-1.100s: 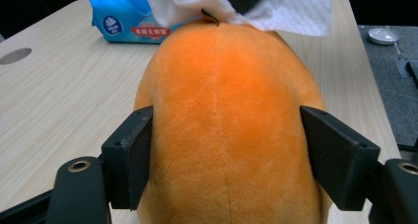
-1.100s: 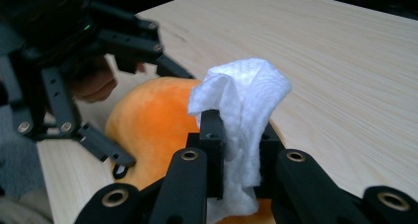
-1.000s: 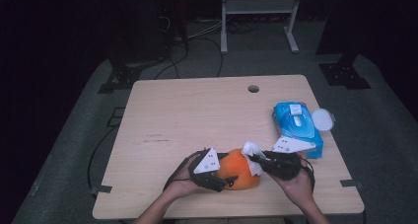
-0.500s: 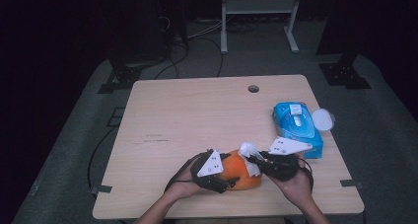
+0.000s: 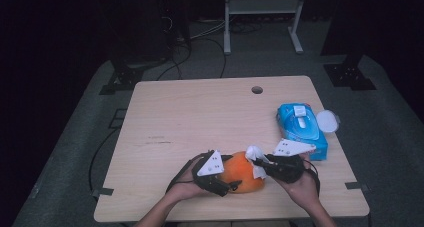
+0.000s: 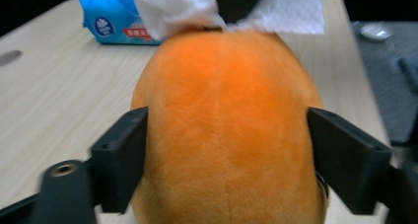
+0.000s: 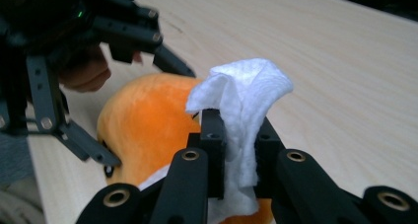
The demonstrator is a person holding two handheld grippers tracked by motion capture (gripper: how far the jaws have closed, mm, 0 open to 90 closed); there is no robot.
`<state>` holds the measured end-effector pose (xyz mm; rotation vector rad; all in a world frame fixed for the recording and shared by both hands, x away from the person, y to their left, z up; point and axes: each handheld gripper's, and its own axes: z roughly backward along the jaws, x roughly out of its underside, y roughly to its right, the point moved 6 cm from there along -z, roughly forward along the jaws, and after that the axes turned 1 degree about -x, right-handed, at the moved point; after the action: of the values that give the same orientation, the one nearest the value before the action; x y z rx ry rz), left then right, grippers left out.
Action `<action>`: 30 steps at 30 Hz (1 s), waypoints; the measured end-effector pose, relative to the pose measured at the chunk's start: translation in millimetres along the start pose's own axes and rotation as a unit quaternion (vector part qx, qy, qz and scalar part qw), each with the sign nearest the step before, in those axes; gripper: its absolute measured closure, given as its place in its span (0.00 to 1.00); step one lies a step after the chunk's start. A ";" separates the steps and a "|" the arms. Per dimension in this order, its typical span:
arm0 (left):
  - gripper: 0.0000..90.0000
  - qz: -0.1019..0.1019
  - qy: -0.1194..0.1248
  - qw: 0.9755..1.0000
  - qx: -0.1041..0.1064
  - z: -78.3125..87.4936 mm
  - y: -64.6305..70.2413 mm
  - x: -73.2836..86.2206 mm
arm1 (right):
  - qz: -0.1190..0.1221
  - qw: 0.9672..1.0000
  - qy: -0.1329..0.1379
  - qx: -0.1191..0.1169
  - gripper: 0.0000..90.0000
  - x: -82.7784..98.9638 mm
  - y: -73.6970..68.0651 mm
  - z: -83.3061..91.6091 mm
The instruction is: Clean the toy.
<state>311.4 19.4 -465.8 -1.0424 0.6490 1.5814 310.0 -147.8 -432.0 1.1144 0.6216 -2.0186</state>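
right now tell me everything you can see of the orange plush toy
The orange plush toy is a rounded, fuzzy, soft-looking lump with a faint seam down its middle. It lies on the wooden table near the front edge. The left hand-held gripper, whose jaws have just been opening, flanks its sides. A white wipe, clamped in the right hand-held gripper, rests against it.

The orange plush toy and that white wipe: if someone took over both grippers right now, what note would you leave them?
Left gripper: jaws either side of the orange plush, just been opening; whether the pads press on it is unclear.
Right gripper: shut on a white wipe, held against the plush's far end.
Things: plush near the table's front edge; blue wipe pack at the right, a white lid beside it.
Done: a wipe is out and in the jaws, touching the plush.
Left, probably: keep the plush steady, finish wiping, put the wipe aside.
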 end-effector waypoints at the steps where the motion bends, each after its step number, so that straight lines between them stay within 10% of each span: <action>1: 0.17 0.011 0.005 1.000 0.005 2.0 -2.0 -1.3 | 0.001 1.000 -0.001 -0.004 0.89 1.0 0.5 0.4; 8: 0.14 0.091 0.013 0.995 0.034 -1.5 -10.4 7.3 | -0.002 1.000 -0.006 -0.009 0.89 6.0 5.3 6.8; 12: 0.38 0.055 0.027 0.998 0.006 2.5 -12.4 3.1 | -0.003 1.000 -0.003 0.003 0.89 2.4 7.7 6.9; 20: 0.37 -0.008 0.041 0.999 -0.016 1.2 -7.9 -4.7 | 0.009 0.999 0.038 -0.015 0.89 -19.3 -11.3 11.6; 30: 0.32 0.025 0.046 0.999 0.000 2.4 -9.5 -3.0 | 0.010 1.000 0.013 -0.007 0.89 -6.9 -6.8 7.2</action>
<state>319.8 22.5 -461.1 -1.1119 0.7413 1.5836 303.5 -146.2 -422.0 1.1362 0.6358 -1.9825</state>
